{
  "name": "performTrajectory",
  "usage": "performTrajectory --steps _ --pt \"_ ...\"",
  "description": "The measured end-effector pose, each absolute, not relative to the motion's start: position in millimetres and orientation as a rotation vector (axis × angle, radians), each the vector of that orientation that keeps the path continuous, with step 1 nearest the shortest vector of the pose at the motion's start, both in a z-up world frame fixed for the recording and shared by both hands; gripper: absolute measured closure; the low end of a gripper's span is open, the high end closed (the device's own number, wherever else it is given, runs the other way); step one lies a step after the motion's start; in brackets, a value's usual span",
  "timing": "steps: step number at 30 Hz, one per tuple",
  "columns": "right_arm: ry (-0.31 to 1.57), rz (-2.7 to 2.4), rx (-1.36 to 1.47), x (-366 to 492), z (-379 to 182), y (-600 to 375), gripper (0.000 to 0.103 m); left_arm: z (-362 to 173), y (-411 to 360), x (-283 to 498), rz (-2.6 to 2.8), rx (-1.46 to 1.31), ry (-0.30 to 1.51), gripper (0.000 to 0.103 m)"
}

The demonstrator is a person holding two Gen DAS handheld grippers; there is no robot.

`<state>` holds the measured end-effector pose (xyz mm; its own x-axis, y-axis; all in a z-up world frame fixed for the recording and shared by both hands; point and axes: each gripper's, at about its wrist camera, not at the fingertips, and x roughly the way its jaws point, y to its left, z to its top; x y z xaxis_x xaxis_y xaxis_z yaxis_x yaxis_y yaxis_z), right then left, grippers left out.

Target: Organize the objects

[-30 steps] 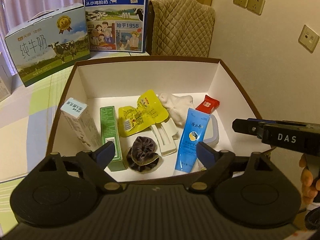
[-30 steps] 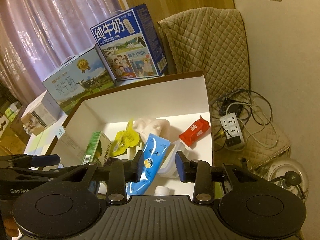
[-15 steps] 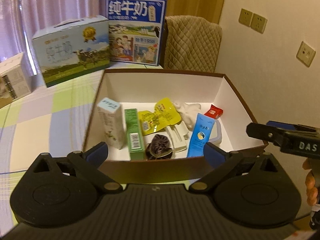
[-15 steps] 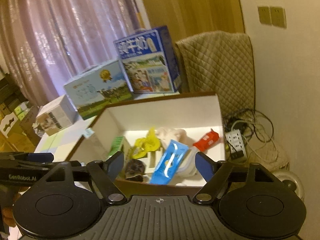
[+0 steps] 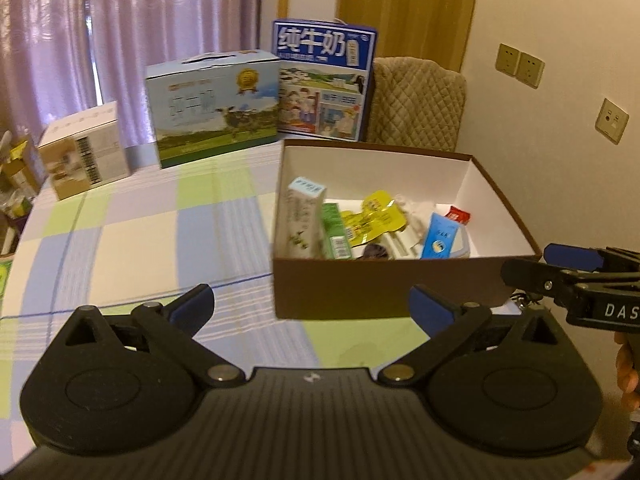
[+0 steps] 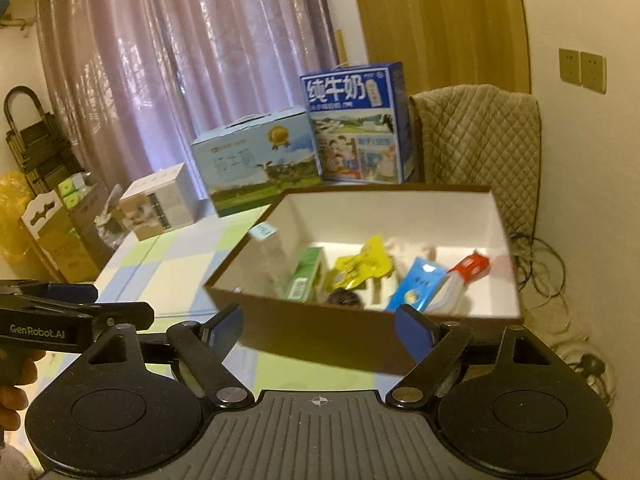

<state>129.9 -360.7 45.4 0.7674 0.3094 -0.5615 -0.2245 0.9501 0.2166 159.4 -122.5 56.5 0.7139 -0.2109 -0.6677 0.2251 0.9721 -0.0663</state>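
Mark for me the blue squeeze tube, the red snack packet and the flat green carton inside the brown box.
blue squeeze tube [image 5: 440, 236]: left wrist view, printed front.
red snack packet [image 6: 470, 265]: right wrist view, middle of wrapper.
flat green carton [image 5: 335, 230]: left wrist view, top face.

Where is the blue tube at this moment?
The blue tube lies inside the brown box, toward its right side, between the yellow pouch and the red packet.
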Motion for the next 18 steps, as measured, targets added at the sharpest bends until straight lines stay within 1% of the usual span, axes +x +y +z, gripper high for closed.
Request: performTrajectory --steps 8,18 --pt "0.690 0.338 0.195 113.8 26.5 -332.1 0.023 51.6 -80.5 123.0 -0.170 0.012 0.741 0.001" --pt "0.742 0.382 0.143 97.2 1.7 -298.2 0.023 25.8 -38.3 92.9 -0.065 -0.032 0.823 0.001"
